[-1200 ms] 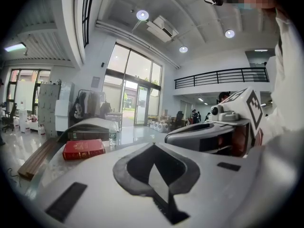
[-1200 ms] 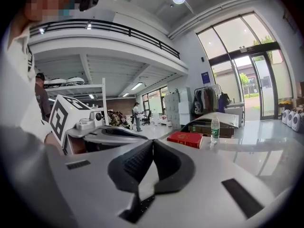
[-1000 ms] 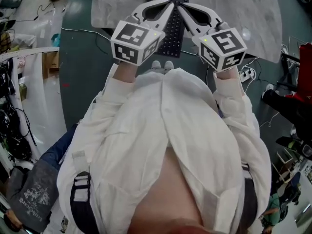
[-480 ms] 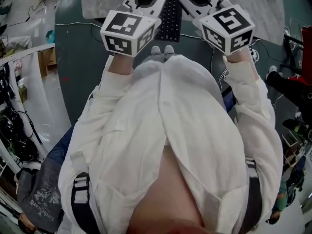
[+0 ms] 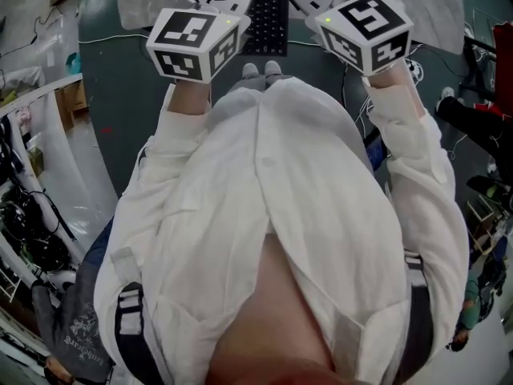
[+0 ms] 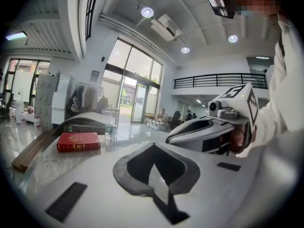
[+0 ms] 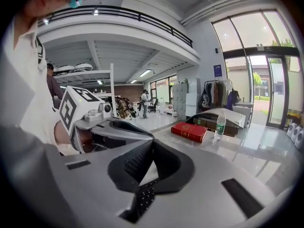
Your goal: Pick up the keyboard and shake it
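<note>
A black keyboard lies on a pale marbled tabletop at the top of the head view, seen between my two grippers. Both are held up in front of the person's chest, side by side, jaws angled in toward each other over the keyboard. My left gripper is shut with nothing between its pads. My right gripper is shut and empty too. Each one shows in the other's view: the right gripper and the left gripper. In the head view the marker cubes hide the hands.
A red book and a water bottle stand further along the table, beside a dark case. The person's shoes are on dark green floor at the table's edge. Another person is at the lower left.
In the head view both grippers and the keyboard now sit higher in the picture, with the jaw tips at the top edge. The grippers stay shut and side by side.
</note>
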`<state>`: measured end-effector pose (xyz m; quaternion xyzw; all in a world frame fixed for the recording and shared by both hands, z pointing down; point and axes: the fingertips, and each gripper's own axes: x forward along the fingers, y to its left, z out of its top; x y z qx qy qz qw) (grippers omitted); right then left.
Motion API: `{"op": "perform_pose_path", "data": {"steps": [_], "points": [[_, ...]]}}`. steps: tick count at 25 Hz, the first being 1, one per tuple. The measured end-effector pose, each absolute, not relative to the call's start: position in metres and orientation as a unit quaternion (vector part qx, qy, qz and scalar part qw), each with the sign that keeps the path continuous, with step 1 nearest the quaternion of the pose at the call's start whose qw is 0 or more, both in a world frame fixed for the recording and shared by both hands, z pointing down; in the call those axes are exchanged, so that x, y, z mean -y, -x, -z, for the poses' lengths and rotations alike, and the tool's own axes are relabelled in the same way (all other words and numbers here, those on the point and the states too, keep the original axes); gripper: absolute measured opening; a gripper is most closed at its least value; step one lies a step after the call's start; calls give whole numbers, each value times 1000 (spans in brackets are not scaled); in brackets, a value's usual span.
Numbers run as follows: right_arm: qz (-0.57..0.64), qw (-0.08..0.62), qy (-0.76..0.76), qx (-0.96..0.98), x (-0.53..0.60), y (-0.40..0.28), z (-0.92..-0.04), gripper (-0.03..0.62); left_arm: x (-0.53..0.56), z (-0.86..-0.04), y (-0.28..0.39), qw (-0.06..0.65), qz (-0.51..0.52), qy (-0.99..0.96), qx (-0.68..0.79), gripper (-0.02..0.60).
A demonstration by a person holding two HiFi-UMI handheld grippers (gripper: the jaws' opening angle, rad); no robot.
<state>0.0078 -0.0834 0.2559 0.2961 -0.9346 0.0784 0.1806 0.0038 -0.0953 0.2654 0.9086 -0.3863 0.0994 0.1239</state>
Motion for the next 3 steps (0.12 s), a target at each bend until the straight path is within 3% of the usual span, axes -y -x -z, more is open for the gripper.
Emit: {"op": "perform_pose_path", "data": {"steps": [3], "points": [[-70, 184, -296, 935, 83, -6, -257, 28, 95, -266, -3, 124, -100, -908, 387, 12]]}}
